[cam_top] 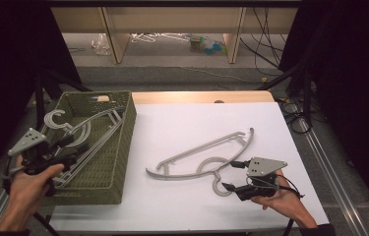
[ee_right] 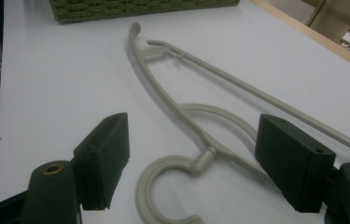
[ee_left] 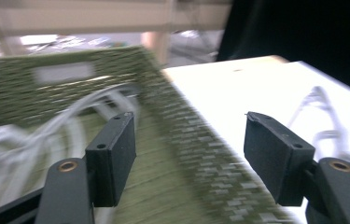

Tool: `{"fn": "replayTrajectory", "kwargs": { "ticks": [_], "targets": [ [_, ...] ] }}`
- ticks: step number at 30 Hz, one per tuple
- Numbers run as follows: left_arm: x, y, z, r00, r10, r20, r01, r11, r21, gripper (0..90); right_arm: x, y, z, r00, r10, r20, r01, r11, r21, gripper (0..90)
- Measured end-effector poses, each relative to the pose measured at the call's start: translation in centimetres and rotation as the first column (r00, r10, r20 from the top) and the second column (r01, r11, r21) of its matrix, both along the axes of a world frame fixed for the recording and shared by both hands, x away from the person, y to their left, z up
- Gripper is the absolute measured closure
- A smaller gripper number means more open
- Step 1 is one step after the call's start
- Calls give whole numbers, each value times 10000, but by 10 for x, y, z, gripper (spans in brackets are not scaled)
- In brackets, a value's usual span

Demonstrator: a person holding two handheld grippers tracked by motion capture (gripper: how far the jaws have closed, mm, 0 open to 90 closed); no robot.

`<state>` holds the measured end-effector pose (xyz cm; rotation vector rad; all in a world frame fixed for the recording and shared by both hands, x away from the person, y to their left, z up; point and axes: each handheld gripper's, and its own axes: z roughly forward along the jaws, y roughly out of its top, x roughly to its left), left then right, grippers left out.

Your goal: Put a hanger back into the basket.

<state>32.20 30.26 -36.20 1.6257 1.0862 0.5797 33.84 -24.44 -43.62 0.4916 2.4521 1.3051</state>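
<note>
Two tools sit nearest, one in each hand at the worktop's (cam_top: 182, 123) near edge. The right tool (cam_top: 227, 174) lies low on the white surface, jaws wide, with the hanger's (cam_top: 206, 155) hook between them; the right gripper view shows the pads clear of the hook (ee_right: 163, 184), a gap the high view hides. The right hand (cam_top: 283, 201) cups the tool from beneath. The left tool (cam_top: 76, 147), gripped from below by the left hand (cam_top: 27, 189), hovers over the green basket (cam_top: 125, 142), jaws wide with nothing between them. Farther in, more hangers (cam_top: 81, 130) lie in the basket; the left gripper view blurs them.
</note>
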Motion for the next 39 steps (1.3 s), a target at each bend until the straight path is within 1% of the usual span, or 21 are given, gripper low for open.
{"fn": "replayTrajectory", "kwargs": {
  "ticks": [2,4,7,9,13,15,17,18,19,22,23,24,26,27,28,29,32,33,35,37,39],
  "targets": [
    [-5,-18,-2,9989,-410,246,412,9991,-84,335,1,1,-1,10000,9,-6,-9,10000,28,264],
    [-10,-33,-2,9964,-781,325,779,9969,93,319,1,1,-2,10000,-6,-27,6,10000,35,260],
    [-21,-62,-5,9884,-1382,625,1359,9899,391,296,2,2,-2,10000,-8,18,8,10000,2,254],
    [-28,-80,-8,9809,-1824,676,1783,9820,624,278,3,2,-3,10000,-36,3,36,10000,15,247],
    [-35,-109,-18,9663,-2478,697,2434,9677,657,255,3,1,-4,10000,-87,0,87,10000,15,242],
    [-36,-119,-25,9636,-2592,655,2553,9648,629,246,4,1,-5,9999,-143,4,143,9999,20,236],
    [-36,-125,-31,9588,-2776,603,2743,9600,569,234,4,0,-5,9998,-204,10,204,9998,29,232],
    [-36,-127,-34,9597,-2740,617,2716,9614,452,229,4,0,-5,9998,-211,12,211,9998,49,230],
    [-36,-130,-38,9568,-2842,615,2816,9583,486,221,4,0,-5,9997,-226,33,226,9997,76,228],
    [-38,-136,-46,9576,-2831,542,2814,9589,362,201,4,-1,-5,9996,-282,15,282,9995,126,220],
    [-39,-139,-49,9548,-2915,584,2899,9564,355,195,4,-1,-5,9996,-289,15,289,9995,133,217],
    [-40,-140,-51,9533,-2965,574,2937,9544,531,191,4,-1,-5,9995,-305,24,305,9994,137,214],
    [-42,-145,-55,9537,-2949,595,2918,9549,551,158,4,-1,-5,9995,-324,38,323,9994,138,211],
    [-42,-146,-57,9516,-3019,578,2986,9525,598,163,4,-1,-4,9995,-304,36,304,9995,132,209],
    [-44,-148,-60,9502,-3087,416,3064,9504,533,162,3,-1,-4,9995,-318,28,318,9995,72,209],
    [-45,-150,-62,9474,-3178,390,3153,9472,593,164,3,-1,-4,9995,-307,37,307,9995,65,209],
    [-47,-153,-70,9463,-3229,172,3209,9444,720,162,4,-1,-4,9997,-241,90,241,9997,4,206],
    [-46,-155,-73,9435,-3312,142,3294,9414,723,162,4,-1,-4,9997,-210,122,211,9998,-36,204],
    [-47,-157,-76,9446,-3282,52,3269,9420,763,162,7,-2,-5,9994,-180,281,187,9995,-249,192],
    [-47,-158,-79,9459,-3241,133,3223,9437,748,161,11,-4,-6,9988,-128,466,155,9982,-582,191],
    [-47,-159,-81,9475,-3197,107,3176,9443,865,163,17,-4,-7,9969,-83,776,185,9911,-1320,184]
  ]
}}
